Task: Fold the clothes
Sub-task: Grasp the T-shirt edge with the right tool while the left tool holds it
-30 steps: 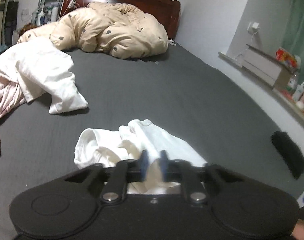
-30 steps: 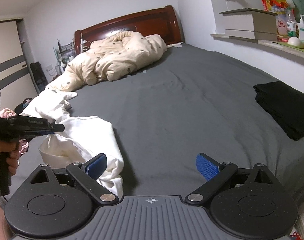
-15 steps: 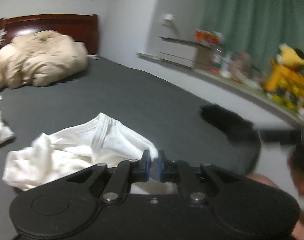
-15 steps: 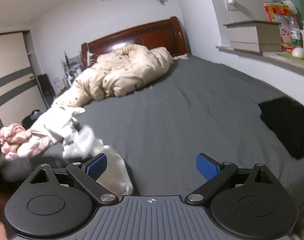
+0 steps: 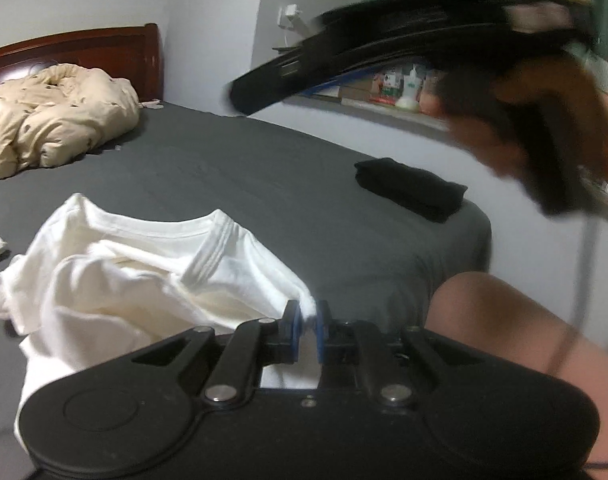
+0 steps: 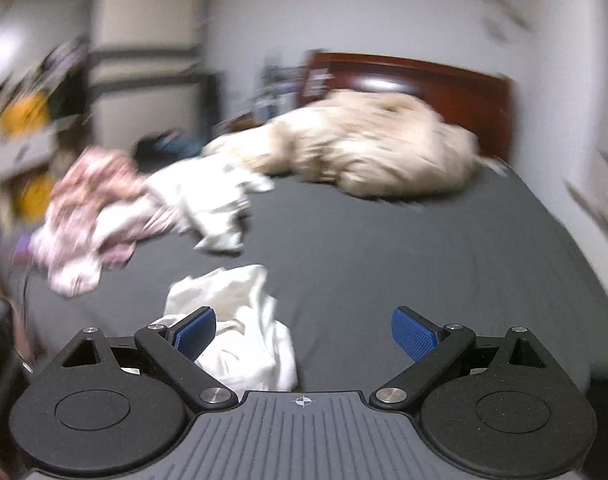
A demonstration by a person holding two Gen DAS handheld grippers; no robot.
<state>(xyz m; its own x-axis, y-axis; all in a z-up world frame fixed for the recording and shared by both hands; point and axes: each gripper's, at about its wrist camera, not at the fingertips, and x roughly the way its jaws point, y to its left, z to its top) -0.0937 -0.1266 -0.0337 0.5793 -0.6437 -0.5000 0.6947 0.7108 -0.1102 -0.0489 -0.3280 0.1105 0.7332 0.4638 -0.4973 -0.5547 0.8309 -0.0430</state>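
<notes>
A crumpled white T-shirt (image 5: 115,276) lies on the grey bed sheet (image 5: 271,188), its ribbed collar facing up. My left gripper (image 5: 308,330) is shut on a pinch of the shirt's edge. In the left wrist view the right gripper's black body (image 5: 344,60) passes blurred across the upper right, held by a hand (image 5: 504,136). My right gripper (image 6: 304,330) is open above the bed, nothing between its blue pads (image 6: 412,334); the same white shirt (image 6: 239,320) lies just beyond its left finger.
A folded black garment (image 5: 412,190) rests near the bed's right corner. A beige duvet (image 6: 360,148) is heaped by the wooden headboard (image 6: 424,80). More white clothes (image 6: 211,200) and a pink patterned garment (image 6: 91,216) lie at the left. A knee (image 5: 504,320) shows lower right.
My left gripper has swung right, dragging the white shirt with it and spreading its collar. The right gripper rose and turned left, now crossing the left wrist view.
</notes>
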